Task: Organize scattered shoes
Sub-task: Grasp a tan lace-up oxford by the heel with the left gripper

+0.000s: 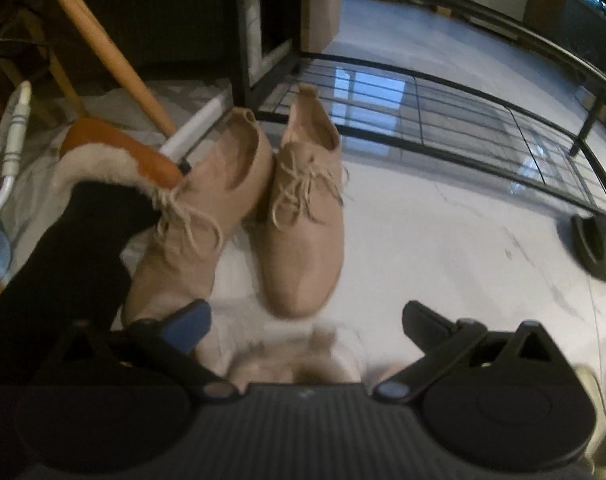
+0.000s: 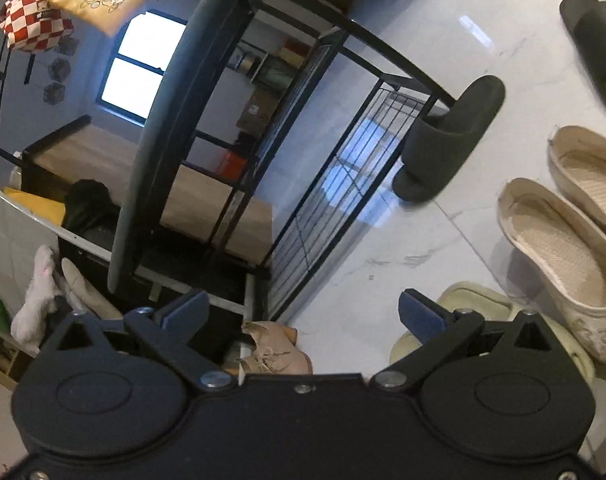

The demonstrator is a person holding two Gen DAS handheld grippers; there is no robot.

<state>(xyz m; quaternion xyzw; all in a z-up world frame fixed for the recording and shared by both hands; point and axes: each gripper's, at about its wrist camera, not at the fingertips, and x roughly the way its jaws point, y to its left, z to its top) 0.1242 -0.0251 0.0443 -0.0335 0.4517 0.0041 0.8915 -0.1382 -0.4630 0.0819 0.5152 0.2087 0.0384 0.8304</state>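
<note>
Two beige lace-up shoes (image 1: pixel 263 204) stand side by side on the pale marble floor (image 1: pixel 443 240), toes toward the camera, loose laces trailing, just in front of the black wire shoe rack (image 1: pixel 463 120). The left gripper (image 1: pixel 303 320) hangs spread wide near their toes, holding nothing. The right gripper (image 2: pixel 303 312) is likewise wide apart and empty, with cream slip-ons (image 2: pixel 563 256) and a dark slipper (image 2: pixel 447 144) on the floor near the rack.
</note>
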